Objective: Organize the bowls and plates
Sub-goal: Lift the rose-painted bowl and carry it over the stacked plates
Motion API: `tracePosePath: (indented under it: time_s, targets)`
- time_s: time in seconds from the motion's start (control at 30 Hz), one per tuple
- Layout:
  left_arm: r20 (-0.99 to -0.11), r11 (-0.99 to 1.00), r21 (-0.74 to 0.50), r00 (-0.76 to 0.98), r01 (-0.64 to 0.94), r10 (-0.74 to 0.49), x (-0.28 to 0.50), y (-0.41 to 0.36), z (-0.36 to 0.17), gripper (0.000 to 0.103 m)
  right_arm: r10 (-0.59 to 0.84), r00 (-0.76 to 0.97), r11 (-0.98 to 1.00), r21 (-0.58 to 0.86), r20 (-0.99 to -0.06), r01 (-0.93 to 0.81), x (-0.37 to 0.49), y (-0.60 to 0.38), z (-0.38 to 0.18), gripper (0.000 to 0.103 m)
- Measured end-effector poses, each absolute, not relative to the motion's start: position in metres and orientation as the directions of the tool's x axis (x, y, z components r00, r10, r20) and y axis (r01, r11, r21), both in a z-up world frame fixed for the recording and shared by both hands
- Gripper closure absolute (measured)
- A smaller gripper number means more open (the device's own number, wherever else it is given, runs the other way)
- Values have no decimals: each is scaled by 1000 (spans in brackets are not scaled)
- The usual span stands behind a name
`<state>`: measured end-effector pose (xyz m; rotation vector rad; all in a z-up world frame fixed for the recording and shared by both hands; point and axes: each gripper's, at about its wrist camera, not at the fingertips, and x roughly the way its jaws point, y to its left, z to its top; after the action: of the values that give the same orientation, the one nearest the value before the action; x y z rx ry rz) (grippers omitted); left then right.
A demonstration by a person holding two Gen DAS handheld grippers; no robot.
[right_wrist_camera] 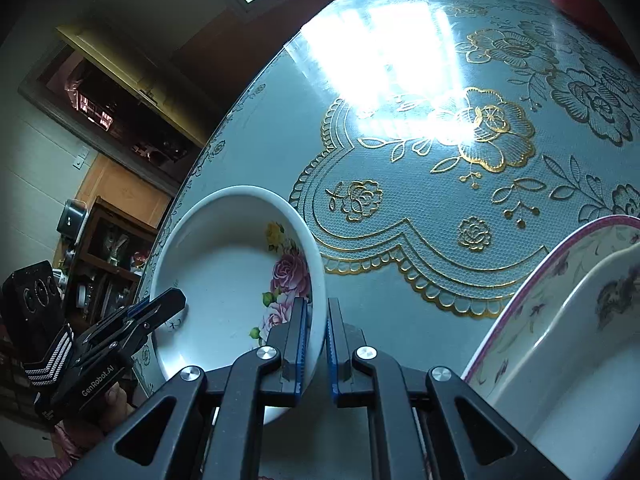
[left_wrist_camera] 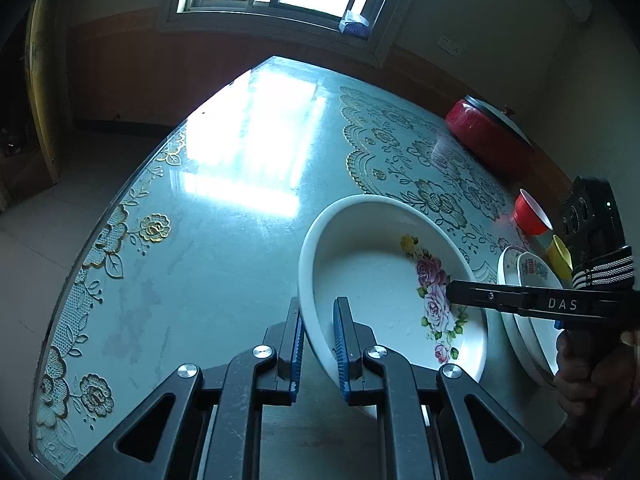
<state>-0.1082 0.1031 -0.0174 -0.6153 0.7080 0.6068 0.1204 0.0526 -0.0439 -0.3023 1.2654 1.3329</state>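
Observation:
A white bowl with pink roses inside [left_wrist_camera: 380,280] sits on the glass-topped table and also shows in the right wrist view [right_wrist_camera: 224,280]. My left gripper [left_wrist_camera: 318,344] is shut on its left rim, one finger inside and one outside. My right gripper [right_wrist_camera: 318,344] is shut on the opposite rim; in the left wrist view its fingers [left_wrist_camera: 492,300] reach in from the right. To the right lies a pink-rimmed plate [right_wrist_camera: 532,292] with a white dish [right_wrist_camera: 580,340] stacked in it; the stack shows in the left wrist view too [left_wrist_camera: 524,280].
A red pot with a lid [left_wrist_camera: 480,132] stands at the table's far right edge. A red cup [left_wrist_camera: 530,212] and a yellow cup [left_wrist_camera: 560,256] stand behind the plate stack. The table [left_wrist_camera: 224,240] has a lace-pattern cloth under glass; its rounded edge curves along the left.

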Motion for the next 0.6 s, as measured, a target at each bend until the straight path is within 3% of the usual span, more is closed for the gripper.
tracePosePath:
  time_s: [0.6]
  targets:
    - [-681, 783, -312, 701, -539, 211, -64, 80, 12, 89, 650, -145, 387, 490, -746, -781, 150, -19, -7, 95]
